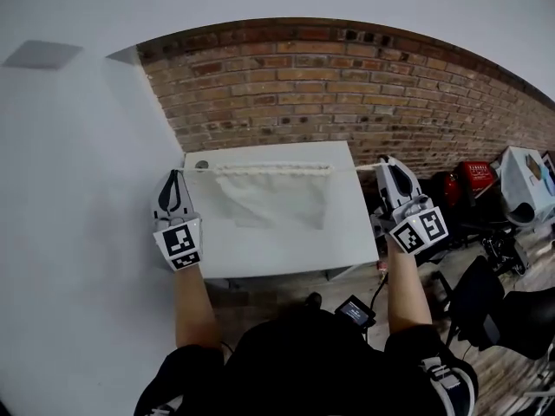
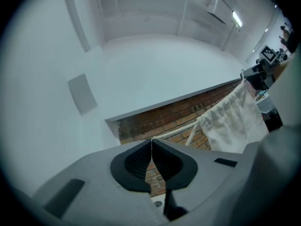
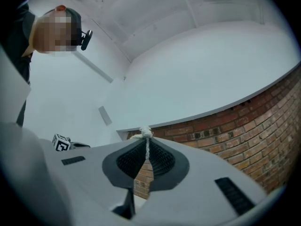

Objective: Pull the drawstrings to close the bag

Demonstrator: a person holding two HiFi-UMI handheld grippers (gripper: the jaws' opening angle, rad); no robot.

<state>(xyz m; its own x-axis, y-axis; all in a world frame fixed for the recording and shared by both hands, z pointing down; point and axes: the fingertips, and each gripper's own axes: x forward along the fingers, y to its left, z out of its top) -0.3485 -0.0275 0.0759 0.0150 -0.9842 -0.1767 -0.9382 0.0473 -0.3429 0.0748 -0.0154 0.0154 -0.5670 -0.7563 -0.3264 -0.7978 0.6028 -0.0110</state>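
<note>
A white cloth drawstring bag hangs over the white table, stretched between my two grippers. Its mouth is gathered along a taut cord. At the table's left edge, my left gripper is shut on the left drawstring end. Off the table's right edge, my right gripper is shut on the right end. In the left gripper view the jaws pinch a thin cord that runs to the bag. The right gripper view shows the jaws pinching the cord just below its knot.
A brick wall stands behind the table, with a white wall to the left. Red and white equipment and a black chair crowd the floor at right. A small black device sits below the table's front edge.
</note>
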